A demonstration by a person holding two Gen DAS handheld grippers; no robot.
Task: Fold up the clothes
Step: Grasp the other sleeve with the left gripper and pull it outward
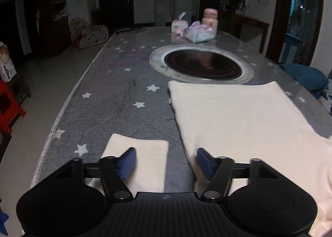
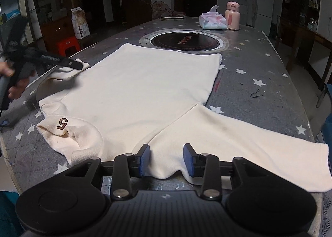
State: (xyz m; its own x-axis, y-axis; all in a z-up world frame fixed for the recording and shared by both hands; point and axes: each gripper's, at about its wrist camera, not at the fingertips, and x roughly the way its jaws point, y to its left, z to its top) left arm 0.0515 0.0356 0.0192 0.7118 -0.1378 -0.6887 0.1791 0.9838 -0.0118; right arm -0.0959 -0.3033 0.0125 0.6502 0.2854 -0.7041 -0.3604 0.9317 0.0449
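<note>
Cream shirt (image 1: pixel 238 112) lies flat on the star-patterned counter (image 1: pixel 116 83) in the left wrist view, one sleeve (image 1: pixel 143 158) under the left gripper (image 1: pixel 166 162), jaws apart, pinching nothing. Right wrist view: right gripper (image 2: pixel 166 158) straddles a raised fold of the other sleeve (image 2: pixel 238 145), jaws narrow, not pressing.

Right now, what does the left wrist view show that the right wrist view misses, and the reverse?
Only the left wrist view: a floral cushion on the floor.
Only the right wrist view: the shirt's number patch, its right sleeve, a red stool, and the left tool at the left sleeve.
Both: the cream shirt, the round cooktop, the pink bottle, the starred table.
</note>
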